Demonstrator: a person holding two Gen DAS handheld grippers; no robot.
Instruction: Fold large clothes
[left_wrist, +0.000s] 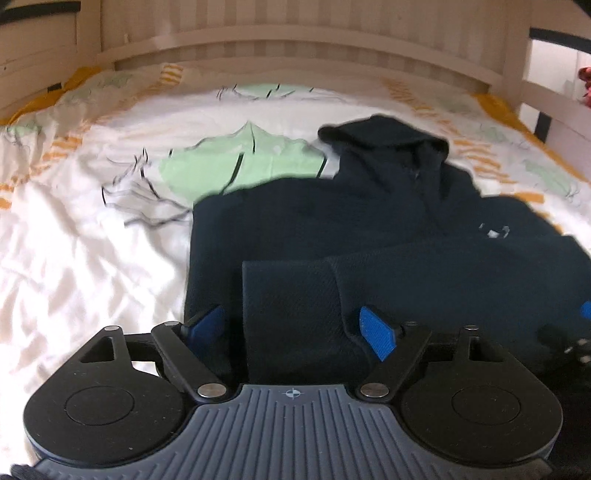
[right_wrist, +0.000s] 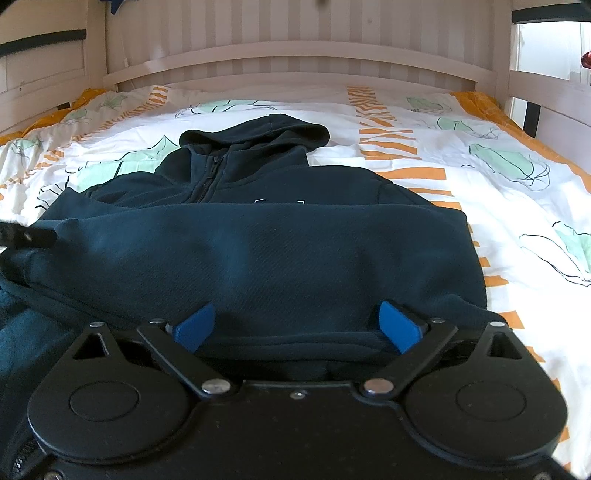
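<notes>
A dark navy zip hoodie (right_wrist: 258, 236) lies on the bed, hood toward the headboard, with a sleeve folded across its chest. In the left wrist view the hoodie (left_wrist: 369, 229) fills the centre and right, and the sleeve cuff (left_wrist: 291, 295) lies between my fingers. My left gripper (left_wrist: 293, 328) is open, just above the cuff. My right gripper (right_wrist: 297, 325) is open over the hoodie's lower part, its blue pads (right_wrist: 399, 325) spread wide. The left gripper's tip (right_wrist: 26, 236) shows at the left edge of the right wrist view.
The bed has a white duvet (right_wrist: 498, 206) with green and orange prints. A pale wooden headboard (right_wrist: 295, 59) stands at the far end, with side rails (left_wrist: 554, 99) on the right.
</notes>
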